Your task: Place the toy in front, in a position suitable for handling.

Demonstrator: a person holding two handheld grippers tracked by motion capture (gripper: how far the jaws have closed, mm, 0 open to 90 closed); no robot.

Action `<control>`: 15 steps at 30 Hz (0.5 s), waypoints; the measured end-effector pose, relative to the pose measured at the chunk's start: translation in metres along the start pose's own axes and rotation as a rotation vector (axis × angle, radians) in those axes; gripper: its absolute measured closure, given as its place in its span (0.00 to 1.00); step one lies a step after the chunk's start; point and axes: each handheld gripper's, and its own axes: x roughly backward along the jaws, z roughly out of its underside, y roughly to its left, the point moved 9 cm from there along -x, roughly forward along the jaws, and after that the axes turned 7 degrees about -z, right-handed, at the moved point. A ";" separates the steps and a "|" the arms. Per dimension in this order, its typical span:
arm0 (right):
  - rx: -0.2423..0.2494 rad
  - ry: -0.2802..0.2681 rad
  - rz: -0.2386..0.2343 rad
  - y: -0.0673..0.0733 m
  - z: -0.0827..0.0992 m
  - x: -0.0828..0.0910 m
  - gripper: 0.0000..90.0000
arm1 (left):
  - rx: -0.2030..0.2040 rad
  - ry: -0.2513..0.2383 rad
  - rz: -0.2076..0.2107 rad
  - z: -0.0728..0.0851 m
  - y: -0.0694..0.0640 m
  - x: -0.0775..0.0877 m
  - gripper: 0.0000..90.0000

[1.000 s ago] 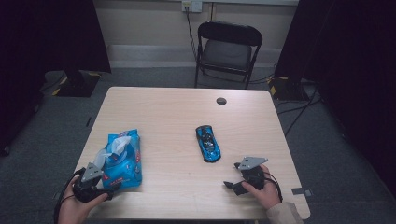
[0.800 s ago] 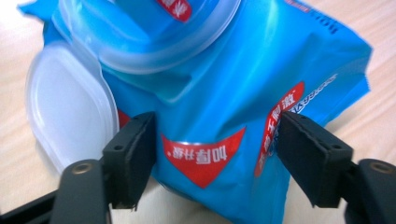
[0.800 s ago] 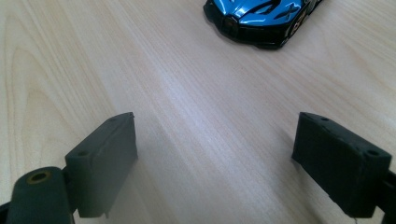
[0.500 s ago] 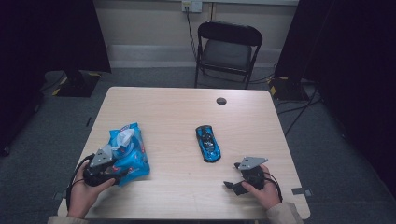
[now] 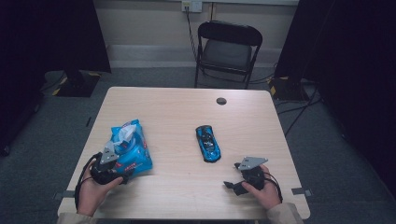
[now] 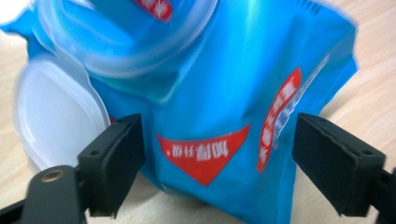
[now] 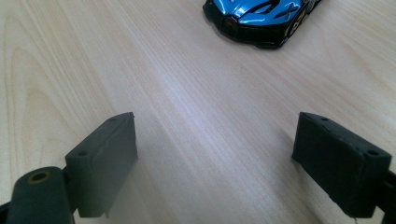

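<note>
Blue wipes pack (image 5: 130,148) on table (image 5: 177,116), well left of toy car (image 5: 208,143), long axis running away from the person, white flip lid (image 6: 53,121) open at its far end. Left gripper (image 5: 113,171) at pack's near end, jaws just reopened, spread either side of the pack, pads not pressing. Right gripper (image 5: 237,183) just right of car's near end, jaws spread, nothing between. Small dark disc (image 5: 221,101) far beyond car; nothing blocking left gripper's closing on pack.

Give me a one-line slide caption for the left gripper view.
Left gripper, jaws just opened wider, straddles the blue wet-wipes pack with its white flip lid open on the wooden table.
</note>
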 end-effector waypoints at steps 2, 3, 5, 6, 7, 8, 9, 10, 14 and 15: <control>0.000 0.000 0.001 0.000 0.000 0.000 0.14 | 0.016 -0.007 0.013 -0.001 0.002 -0.003 0.17; 0.000 0.000 0.001 0.000 0.000 0.000 0.14 | 0.008 -0.032 0.015 -0.004 0.003 -0.004 0.17; 0.000 0.000 0.002 0.000 0.000 0.000 0.14 | 0.019 -0.055 0.026 -0.007 0.005 -0.005 0.17; -0.001 0.000 0.002 0.000 0.000 0.000 0.14 | 0.016 -0.059 0.027 -0.007 0.005 -0.006 0.17; -0.002 0.000 0.001 0.000 0.000 0.000 0.14 | 0.011 -0.062 0.025 -0.007 0.005 -0.007 0.16; -0.001 0.000 0.002 0.000 0.000 0.000 0.14 | 0.006 -0.065 0.020 -0.007 0.006 -0.008 0.16; -0.001 0.000 0.002 0.000 0.000 0.000 0.14 | 0.002 -0.061 0.018 -0.007 0.006 -0.008 0.16; -0.001 0.000 0.002 0.000 0.000 0.000 0.14 | -0.001 -0.058 0.014 -0.008 0.005 -0.009 0.16; -0.001 0.000 0.002 0.000 0.000 0.000 0.14 | -0.015 -0.053 0.019 -0.012 0.008 -0.015 0.17; -0.001 0.000 0.001 0.000 0.000 0.000 0.14 | -0.019 -0.055 0.020 -0.014 0.009 -0.016 0.17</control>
